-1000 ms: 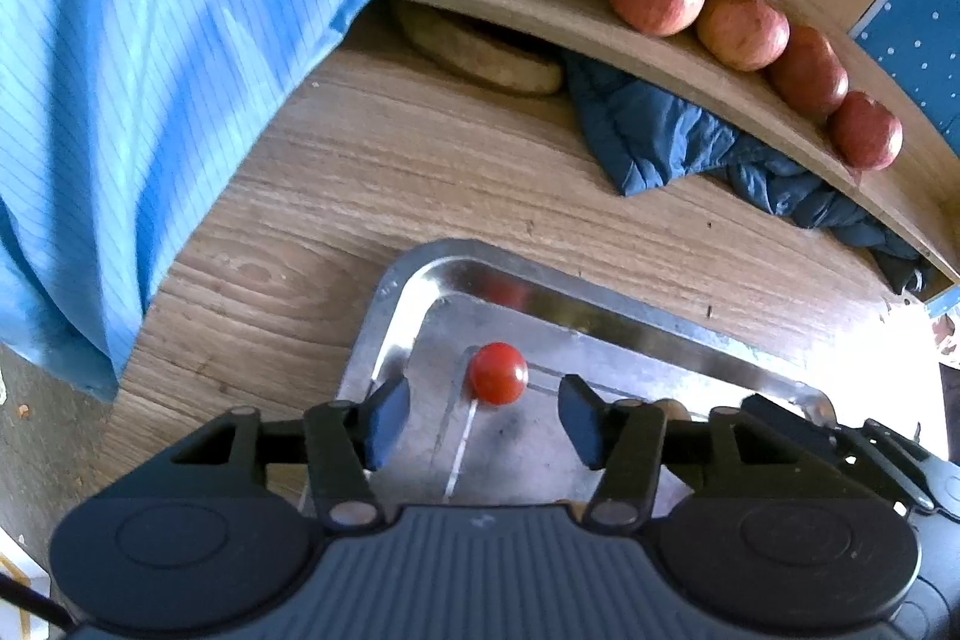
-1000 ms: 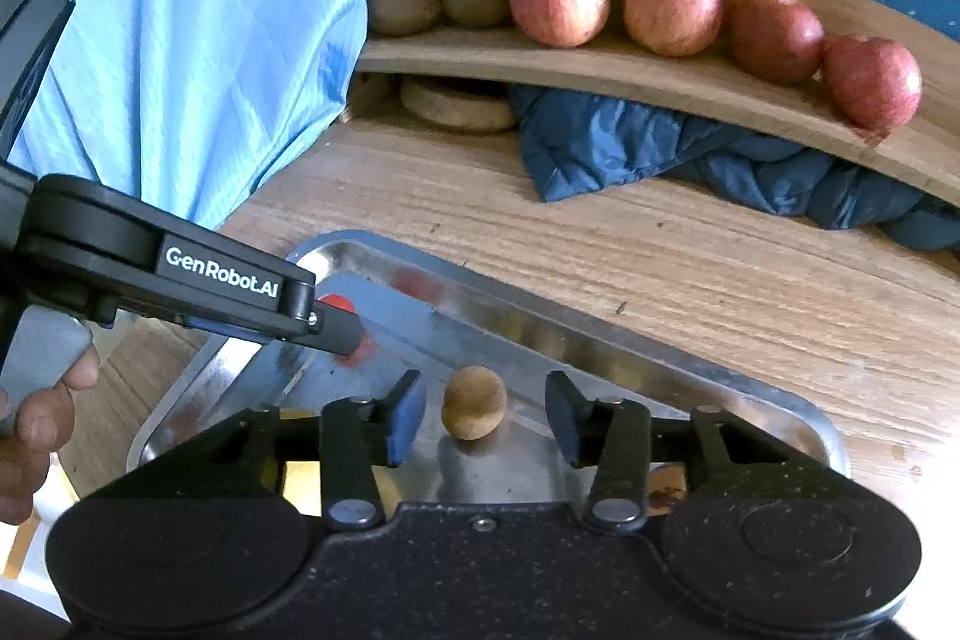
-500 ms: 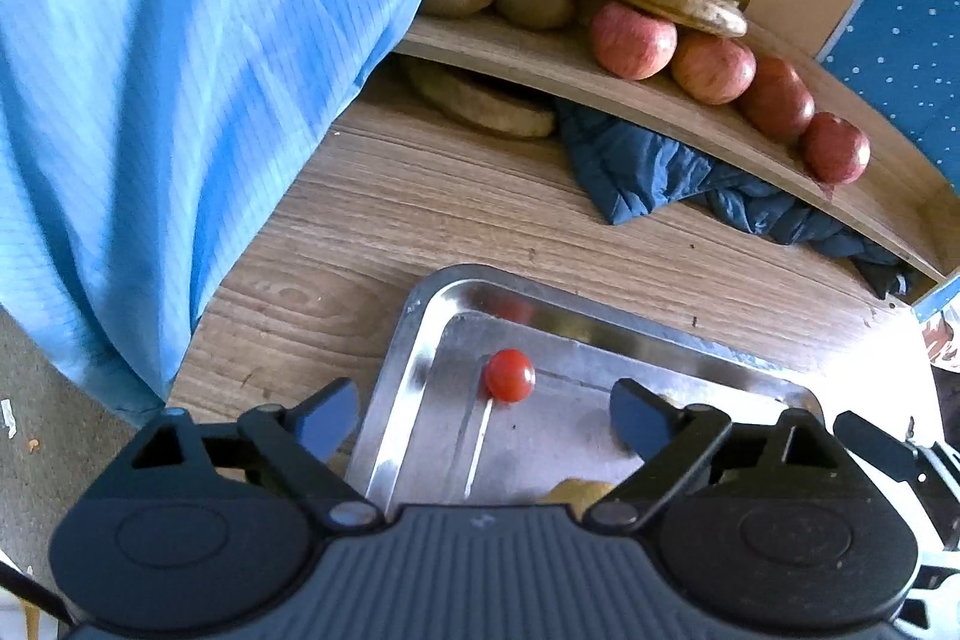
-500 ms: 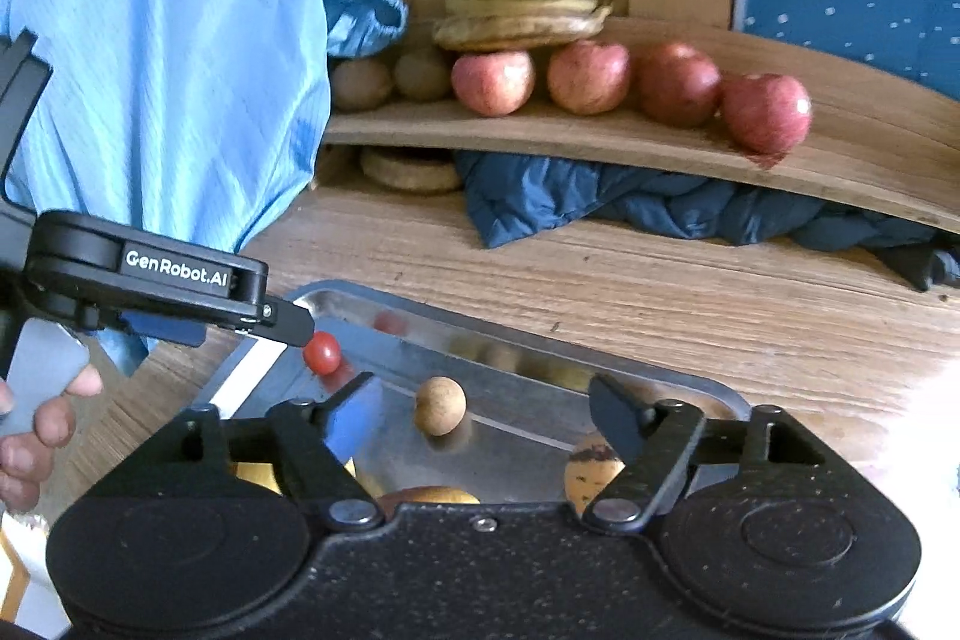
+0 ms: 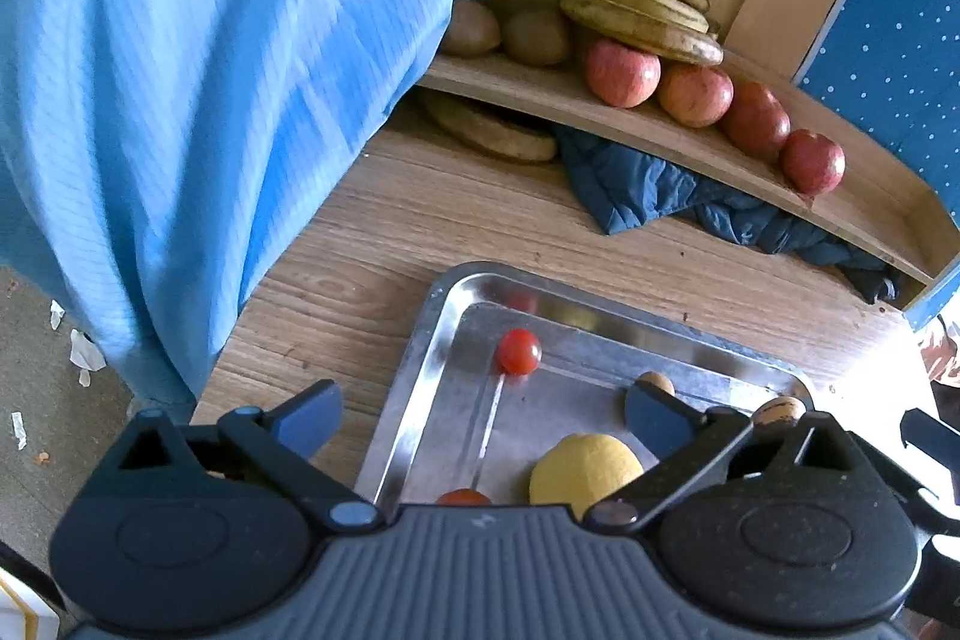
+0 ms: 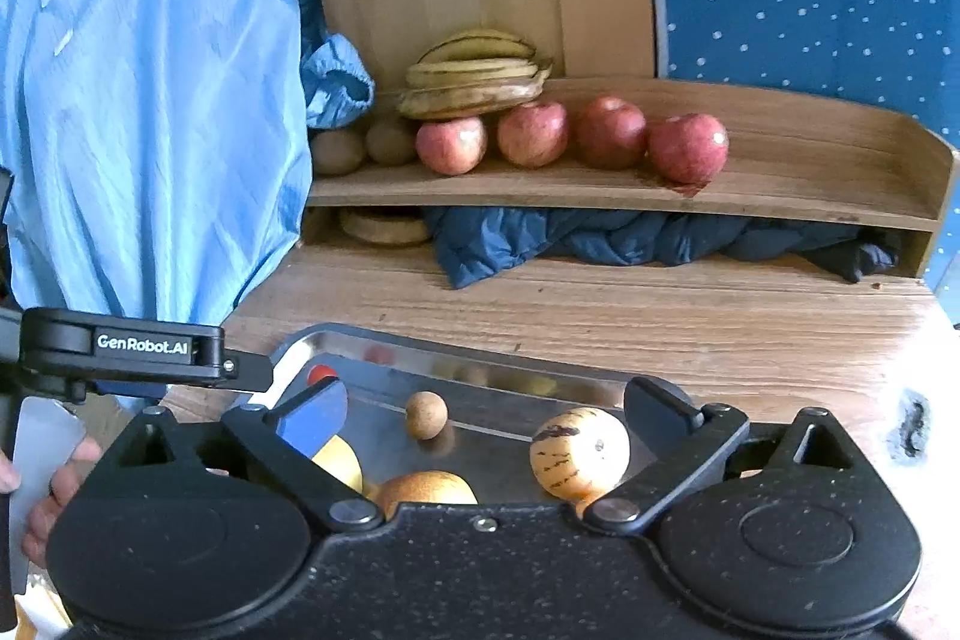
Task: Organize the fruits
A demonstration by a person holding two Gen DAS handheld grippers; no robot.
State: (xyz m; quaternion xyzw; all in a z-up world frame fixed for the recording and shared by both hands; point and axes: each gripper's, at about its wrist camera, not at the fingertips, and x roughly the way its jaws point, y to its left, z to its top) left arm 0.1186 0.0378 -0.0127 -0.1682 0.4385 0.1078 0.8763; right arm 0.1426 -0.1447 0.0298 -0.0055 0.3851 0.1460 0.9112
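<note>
now both grippers, l (image 5: 480,415) & r (image 6: 486,409), just spread wide (nothing between), lifted off tomato (image 5: 518,352) & brown fruit (image 6: 426,415).

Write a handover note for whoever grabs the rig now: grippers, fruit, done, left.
Left gripper: jaws have just been opening, now wide, nothing between them.
Right gripper: same, just opened, empty.
Metal tray on the wooden table: cherry tomato, small brown round fruit, lemon, striped yellow melon, a few more pieces partly hidden.
Shelf: four apples, bananas, kiwis.
Done: tomato and brown fruit lie loose in the tray.
Left: sorting unclear; nothing is held.
</note>
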